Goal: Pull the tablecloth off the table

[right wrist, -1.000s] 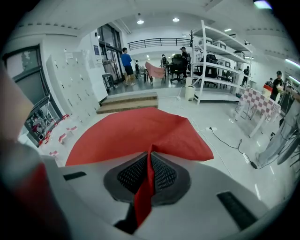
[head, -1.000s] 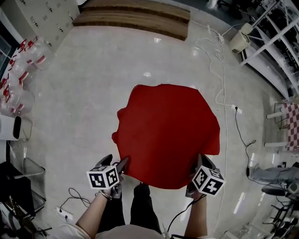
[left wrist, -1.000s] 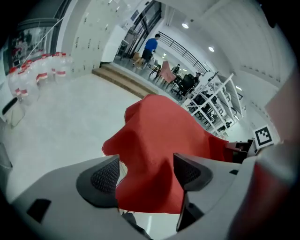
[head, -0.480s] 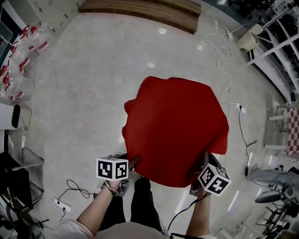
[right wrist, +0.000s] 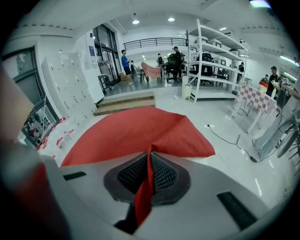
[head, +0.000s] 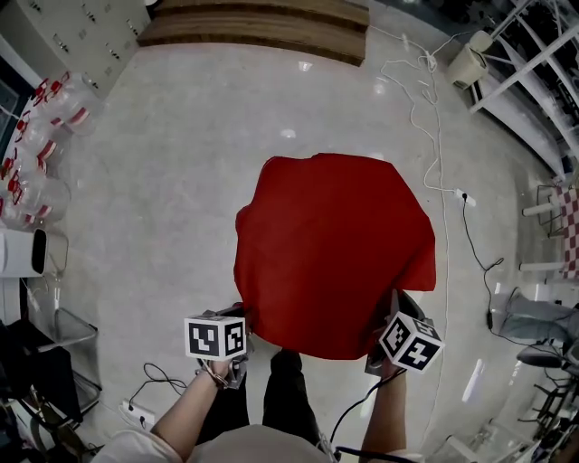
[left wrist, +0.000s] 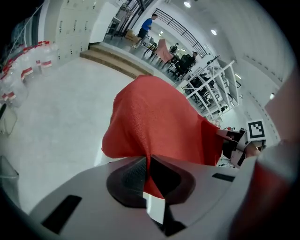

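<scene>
Left claw (left wrist: 147,161) just closed on the tablecloth (head: 335,253), right claw (right wrist: 150,161) grips it.

The red fabric tablecloth (head: 335,253) spreads ahead of the person, its near left edge in the left gripper's (head: 242,316) just-closed jaws, its near right edge in the right gripper's (head: 389,312). Beyond lies a long wooden platform (head: 262,27). A white cable (head: 425,118) trails right, and clear plastic bottles (head: 45,108) stand left.

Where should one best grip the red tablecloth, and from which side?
Probably the near edge of the tablecloth, toward each end, coming from the person's side: it hangs free there and folds thin between jaws. The left gripper, whose jaws have just closed, and the right gripper already pinch it so.
</scene>
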`<state>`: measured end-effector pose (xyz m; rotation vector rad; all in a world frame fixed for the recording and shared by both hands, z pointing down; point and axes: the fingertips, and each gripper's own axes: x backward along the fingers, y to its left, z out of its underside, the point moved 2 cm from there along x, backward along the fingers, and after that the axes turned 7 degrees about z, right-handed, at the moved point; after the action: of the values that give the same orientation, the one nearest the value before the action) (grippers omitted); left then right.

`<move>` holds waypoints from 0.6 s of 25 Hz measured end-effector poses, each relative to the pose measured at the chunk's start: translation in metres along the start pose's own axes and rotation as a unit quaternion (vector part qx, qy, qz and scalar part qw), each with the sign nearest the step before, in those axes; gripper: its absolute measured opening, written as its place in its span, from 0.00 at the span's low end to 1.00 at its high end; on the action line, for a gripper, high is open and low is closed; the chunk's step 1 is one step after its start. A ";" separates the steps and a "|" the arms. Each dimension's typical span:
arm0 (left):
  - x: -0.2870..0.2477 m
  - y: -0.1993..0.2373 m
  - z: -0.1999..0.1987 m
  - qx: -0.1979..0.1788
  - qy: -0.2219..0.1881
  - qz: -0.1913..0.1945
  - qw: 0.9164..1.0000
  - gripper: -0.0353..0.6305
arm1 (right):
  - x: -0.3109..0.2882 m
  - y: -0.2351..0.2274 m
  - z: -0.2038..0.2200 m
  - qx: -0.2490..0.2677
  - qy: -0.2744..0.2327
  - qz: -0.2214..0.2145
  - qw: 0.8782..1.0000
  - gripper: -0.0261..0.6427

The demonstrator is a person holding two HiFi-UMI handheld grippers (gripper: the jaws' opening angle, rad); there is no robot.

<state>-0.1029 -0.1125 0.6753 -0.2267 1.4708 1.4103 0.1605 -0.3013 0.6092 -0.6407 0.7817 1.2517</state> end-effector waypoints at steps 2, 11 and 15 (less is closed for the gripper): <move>0.002 -0.002 -0.003 -0.006 -0.006 -0.001 1.000 0.09 | 0.001 -0.001 -0.001 -0.005 -0.002 -0.004 1.000 0.09; 0.017 -0.036 -0.028 -0.031 -0.046 0.032 0.998 0.09 | 0.013 0.002 -0.002 -0.023 -0.014 -0.026 0.999 0.09; 0.022 -0.052 -0.036 -0.038 -0.056 0.047 0.997 0.09 | 0.022 0.003 -0.003 -0.034 -0.022 -0.034 0.999 0.09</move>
<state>-0.0940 -0.1465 0.6187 -0.1253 1.3513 1.5321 0.1602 -0.2903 0.5894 -0.6873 0.6779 1.2293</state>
